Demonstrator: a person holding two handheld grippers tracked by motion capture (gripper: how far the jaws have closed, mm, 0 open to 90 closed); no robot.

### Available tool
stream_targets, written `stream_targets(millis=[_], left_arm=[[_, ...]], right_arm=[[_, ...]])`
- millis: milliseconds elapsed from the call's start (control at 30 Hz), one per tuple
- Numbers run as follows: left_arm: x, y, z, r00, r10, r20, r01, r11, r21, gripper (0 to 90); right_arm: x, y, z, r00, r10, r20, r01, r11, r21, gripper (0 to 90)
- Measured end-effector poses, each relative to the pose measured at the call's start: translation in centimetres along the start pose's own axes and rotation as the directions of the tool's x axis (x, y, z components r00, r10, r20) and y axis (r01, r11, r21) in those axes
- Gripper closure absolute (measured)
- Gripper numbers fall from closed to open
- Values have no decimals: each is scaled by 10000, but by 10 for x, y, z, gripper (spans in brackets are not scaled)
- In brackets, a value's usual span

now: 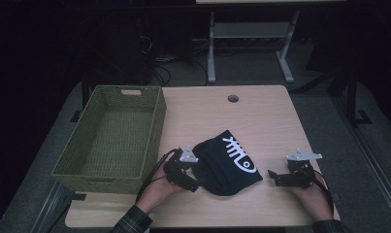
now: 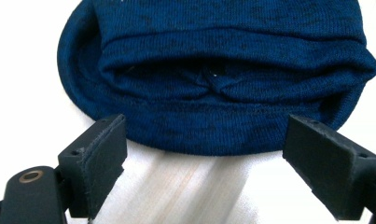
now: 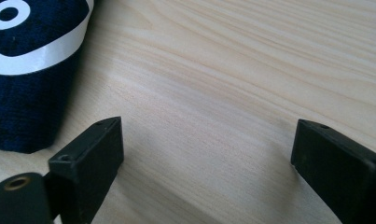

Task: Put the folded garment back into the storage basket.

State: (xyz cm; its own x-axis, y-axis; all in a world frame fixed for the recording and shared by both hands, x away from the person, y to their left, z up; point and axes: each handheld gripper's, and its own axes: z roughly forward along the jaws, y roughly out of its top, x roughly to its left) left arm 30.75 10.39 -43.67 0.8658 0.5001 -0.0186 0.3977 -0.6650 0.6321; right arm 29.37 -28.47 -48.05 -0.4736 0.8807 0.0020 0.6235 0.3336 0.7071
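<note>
On the light wooden bench (image 1: pixel 261 116), dark blue knit beanie (image 1: pixel 227 162) lies between left gripper (image 1: pixel 189 180) and right gripper (image 1: pixel 275 175), both wide open, empty.

Jaws spread wide, bare wooden table (image 3: pixel 232 84), navy hat (image 3: pixel 29 79) corner

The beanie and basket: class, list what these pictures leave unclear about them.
- Beanie: its inside, left gripper view, shadowed by the folded brim.
- White print: right gripper view, cut off by the frame's edge.
- Basket: near inner wall, high view, hidden behind its own rim.
</note>
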Motion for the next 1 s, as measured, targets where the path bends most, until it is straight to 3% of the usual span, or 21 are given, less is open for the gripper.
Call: stream_targets(millis=[100, 467, 533, 600, 1000], left_arm=[[2, 5, 0, 9998, 178, 125, -181, 9997, 188, 128], [5, 27, 12, 9973, 604, 426, -635, 9952, 749, 129], [6, 31, 15, 9978, 450, 489, -493, 9947, 904, 128], [6, 34, 19, 9971, 594, 471, -642, 9921, 1082, 128], [5, 36, 43, 9965, 597, 590, -692, 9820, 1757, 123]], right_arm=[[-3, -1, 1, 9997, 209, -102, -209, 9998, 0, 67], [-3, -2, 2, 9997, 210, -97, -211, 9998, -48, 59], [-3, -2, 2, 9997, 252, -69, -252, 9997, -39, 59], [-3, -1, 2, 9996, 261, -49, -261, 9997, -39, 59], [-3, -1, 2, 9996, 269, -42, -270, 9996, -40, 59]])
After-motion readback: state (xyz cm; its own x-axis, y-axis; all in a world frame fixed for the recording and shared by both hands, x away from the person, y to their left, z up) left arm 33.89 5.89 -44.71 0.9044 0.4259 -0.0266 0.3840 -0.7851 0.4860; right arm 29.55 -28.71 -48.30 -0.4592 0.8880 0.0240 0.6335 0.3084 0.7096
